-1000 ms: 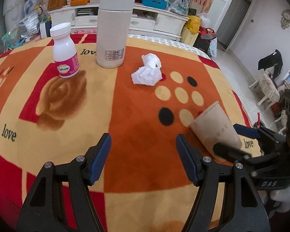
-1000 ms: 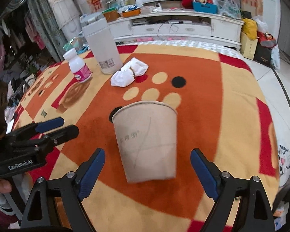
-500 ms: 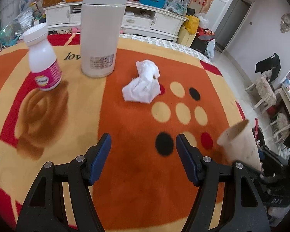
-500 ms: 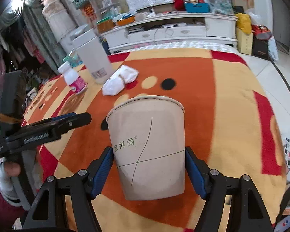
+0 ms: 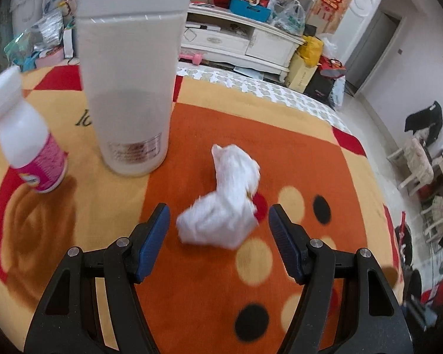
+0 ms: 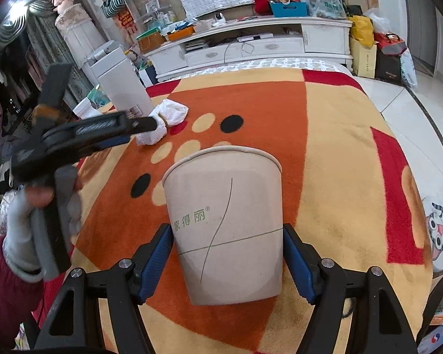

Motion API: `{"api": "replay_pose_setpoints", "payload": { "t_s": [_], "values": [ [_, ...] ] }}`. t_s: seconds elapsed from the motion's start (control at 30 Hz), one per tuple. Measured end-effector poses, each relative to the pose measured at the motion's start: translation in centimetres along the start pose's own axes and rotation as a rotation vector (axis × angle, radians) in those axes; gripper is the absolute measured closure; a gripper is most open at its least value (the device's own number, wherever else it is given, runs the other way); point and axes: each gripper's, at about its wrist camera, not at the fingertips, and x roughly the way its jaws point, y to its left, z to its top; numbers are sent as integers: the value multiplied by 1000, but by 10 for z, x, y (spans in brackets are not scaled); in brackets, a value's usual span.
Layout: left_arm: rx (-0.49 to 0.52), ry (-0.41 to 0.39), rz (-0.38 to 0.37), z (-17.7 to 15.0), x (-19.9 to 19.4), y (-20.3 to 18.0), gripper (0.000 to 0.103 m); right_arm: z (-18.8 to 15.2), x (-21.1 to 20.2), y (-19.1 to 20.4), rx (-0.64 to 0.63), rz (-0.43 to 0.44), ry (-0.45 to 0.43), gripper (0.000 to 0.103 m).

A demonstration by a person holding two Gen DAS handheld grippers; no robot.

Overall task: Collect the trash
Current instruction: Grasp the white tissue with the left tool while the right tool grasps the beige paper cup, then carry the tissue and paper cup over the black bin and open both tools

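Observation:
A crumpled white tissue (image 5: 226,203) lies on the orange patterned blanket (image 5: 280,153). My left gripper (image 5: 218,236) is open, its blue-padded fingers on either side of the tissue's near end, apart from it. In the right wrist view the tissue (image 6: 165,118) lies at the tip of the left gripper (image 6: 144,126). My right gripper (image 6: 228,256) is shut on a beige paper cup (image 6: 227,230), upright and held above the blanket.
A tall white flask (image 5: 130,73) stands just left of the tissue, with a small white and pink bottle (image 5: 26,144) further left. A white cabinet (image 5: 245,41) with clutter lies beyond the blanket's far edge. The floor drops away at the right.
My left gripper has moved forward to the tissue, which now sits between its open fingers. My right gripper closed on the paper cup and lifted it.

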Motion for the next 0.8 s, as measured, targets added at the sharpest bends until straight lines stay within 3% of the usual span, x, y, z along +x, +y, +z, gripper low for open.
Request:
{"api": "replay_pose_setpoints", "payload": {
  "t_s": [0.03,0.13,0.23,0.5,0.8],
  "values": [
    [-9,11,-5,3,7,1,36,0,0,0,-2,2,2,32],
    [-21,29,-17,2,14,2,65,-2,-1,2,-16,-4,11,32],
    [-14,38,-56,-5,6,0,73,-5,-4,2,-15,-3,10,32],
    [64,21,-63,-49,-46,-11,75,-16,-20,2,3,-1,-16,32],
    [82,35,-147,-115,-93,-30,75,-42,-47,-4,35,-24,-34,32]
  ]
}}
